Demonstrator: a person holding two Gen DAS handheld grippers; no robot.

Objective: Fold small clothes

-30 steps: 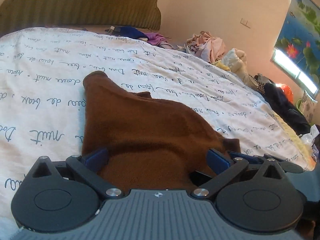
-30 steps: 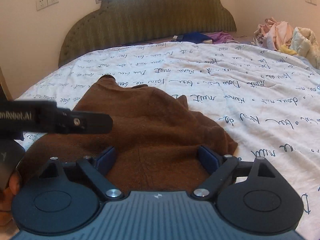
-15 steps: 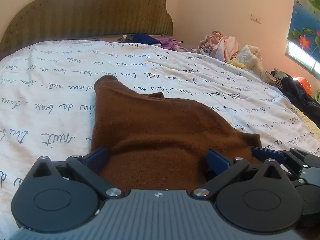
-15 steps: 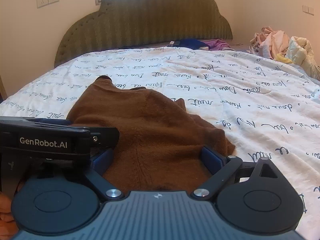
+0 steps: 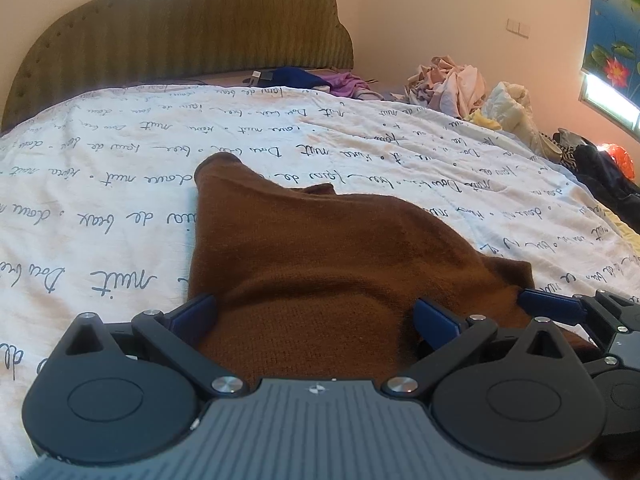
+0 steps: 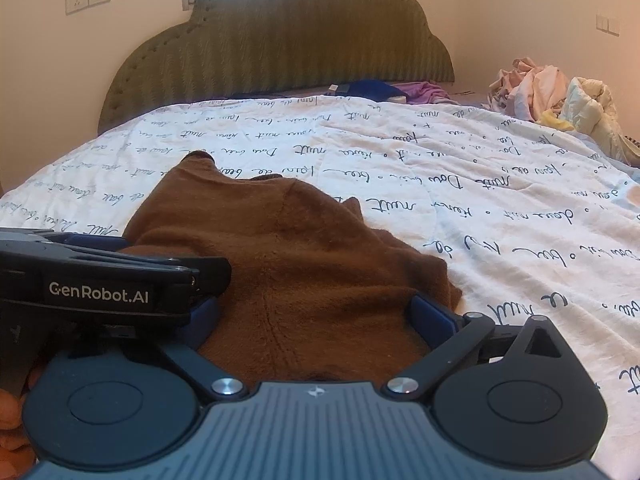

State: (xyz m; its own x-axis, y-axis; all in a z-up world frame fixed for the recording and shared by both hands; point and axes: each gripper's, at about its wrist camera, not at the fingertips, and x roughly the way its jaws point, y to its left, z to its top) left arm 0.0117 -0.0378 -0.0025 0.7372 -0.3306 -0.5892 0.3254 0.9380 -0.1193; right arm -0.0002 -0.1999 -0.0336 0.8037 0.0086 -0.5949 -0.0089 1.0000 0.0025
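- Small brown fuzzy knit garment (image 5: 320, 264) lying rumpled on a white quilt printed with cursive script (image 5: 100, 208).
- One narrow end points toward the headboard.

Soft daylight, fisheye-warped edges

Two wrist fisheyes, low and close over the bed (image 5: 120, 208), facing the headboard (image 6: 280, 48) (side by side), sharing the brown garment (image 5: 320, 260).

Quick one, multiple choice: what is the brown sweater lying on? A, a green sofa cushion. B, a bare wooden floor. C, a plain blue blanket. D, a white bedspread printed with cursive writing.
D: the brown sweater lies on a white bedspread covered in dark cursive writing, with a green headboard behind it.
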